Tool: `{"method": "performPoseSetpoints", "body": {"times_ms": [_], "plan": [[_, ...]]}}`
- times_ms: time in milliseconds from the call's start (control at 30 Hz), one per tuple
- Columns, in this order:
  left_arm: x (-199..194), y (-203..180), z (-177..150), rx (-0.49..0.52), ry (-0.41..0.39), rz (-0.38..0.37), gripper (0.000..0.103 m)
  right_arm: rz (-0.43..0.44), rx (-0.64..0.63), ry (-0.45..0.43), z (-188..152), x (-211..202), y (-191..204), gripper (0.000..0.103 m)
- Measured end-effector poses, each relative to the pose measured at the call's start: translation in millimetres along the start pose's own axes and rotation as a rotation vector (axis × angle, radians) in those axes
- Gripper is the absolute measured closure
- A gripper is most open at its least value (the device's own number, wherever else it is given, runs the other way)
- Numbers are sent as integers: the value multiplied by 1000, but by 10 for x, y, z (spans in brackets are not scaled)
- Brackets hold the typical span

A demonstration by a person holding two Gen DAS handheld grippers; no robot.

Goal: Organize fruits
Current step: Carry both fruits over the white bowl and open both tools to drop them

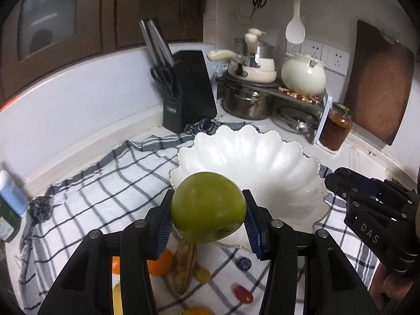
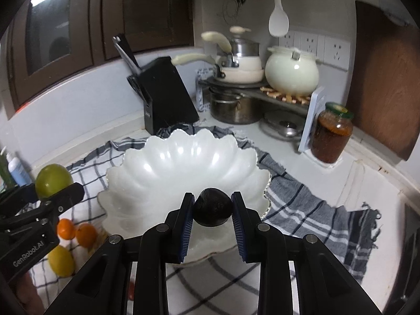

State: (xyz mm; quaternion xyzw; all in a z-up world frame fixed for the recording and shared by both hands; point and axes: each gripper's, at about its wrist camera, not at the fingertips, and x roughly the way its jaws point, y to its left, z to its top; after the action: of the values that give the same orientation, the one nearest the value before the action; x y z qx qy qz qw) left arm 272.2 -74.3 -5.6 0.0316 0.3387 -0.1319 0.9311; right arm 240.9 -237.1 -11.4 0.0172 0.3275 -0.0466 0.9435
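Note:
My left gripper (image 1: 208,210) is shut on a green apple (image 1: 207,206) and holds it above the near rim of a white scalloped bowl (image 1: 262,157). The apple also shows in the right wrist view (image 2: 52,179). My right gripper (image 2: 212,207) is shut on a dark round fruit (image 2: 212,207) over the near part of the bowl (image 2: 170,162). The bowl holds nothing. On the checked cloth (image 1: 105,183) lie an orange (image 1: 160,262), a spotted banana (image 1: 183,265), small red (image 1: 242,294) and dark fruits (image 1: 244,263); two oranges (image 2: 76,232) and a lemon (image 2: 61,261) lie left of the bowl.
A black knife block (image 1: 189,92) stands behind the bowl. Pots and a white kettle (image 1: 303,74) sit on a rack at the back. A jar of red sauce (image 1: 334,127) and a wooden board (image 1: 380,78) stand at right. A blue bottle (image 1: 11,197) is at far left.

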Motion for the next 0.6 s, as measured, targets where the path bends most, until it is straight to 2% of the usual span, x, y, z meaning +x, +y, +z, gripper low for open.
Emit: {"method": "performPoseSetpoints", "body": {"times_ms": [233, 600], "plan": [[324, -64, -47, 13, 48, -20, 54, 14, 24, 91, -64, 390, -73, 73], [604, -119, -118, 15, 135, -37, 54, 2, 6, 124, -91, 501, -77, 73]]}}
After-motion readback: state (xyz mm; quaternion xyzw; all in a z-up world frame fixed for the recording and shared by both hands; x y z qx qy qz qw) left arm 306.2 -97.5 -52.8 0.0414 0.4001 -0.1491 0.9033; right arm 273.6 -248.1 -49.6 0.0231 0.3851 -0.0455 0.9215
